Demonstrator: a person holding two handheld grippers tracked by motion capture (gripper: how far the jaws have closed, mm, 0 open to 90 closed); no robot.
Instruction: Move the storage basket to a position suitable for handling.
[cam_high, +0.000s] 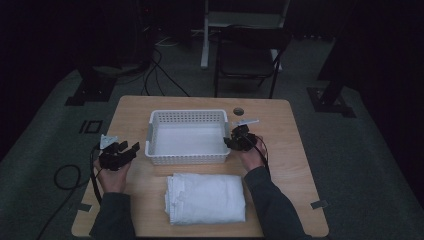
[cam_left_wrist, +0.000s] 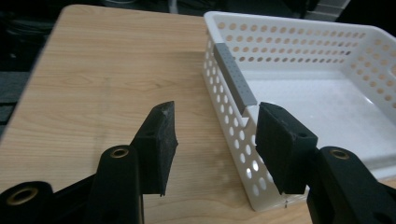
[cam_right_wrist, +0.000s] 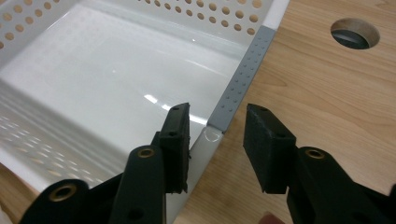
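A white perforated basket stands empty at the middle of the wooden table. My left gripper is at its left end; in the left gripper view the jaws of that gripper straddle the basket's near wall, both pads clear of it. My right gripper is at the basket's right end. There its jaws stand either side of the rim with the grey strip, one inside, one outside, with gaps showing. A folded white cloth lies in front of the basket.
A round hole is cut into the table behind the right gripper, also seen as a cable hole. A dark chair stands beyond the table's far edge. Cables lie on the floor at the left.
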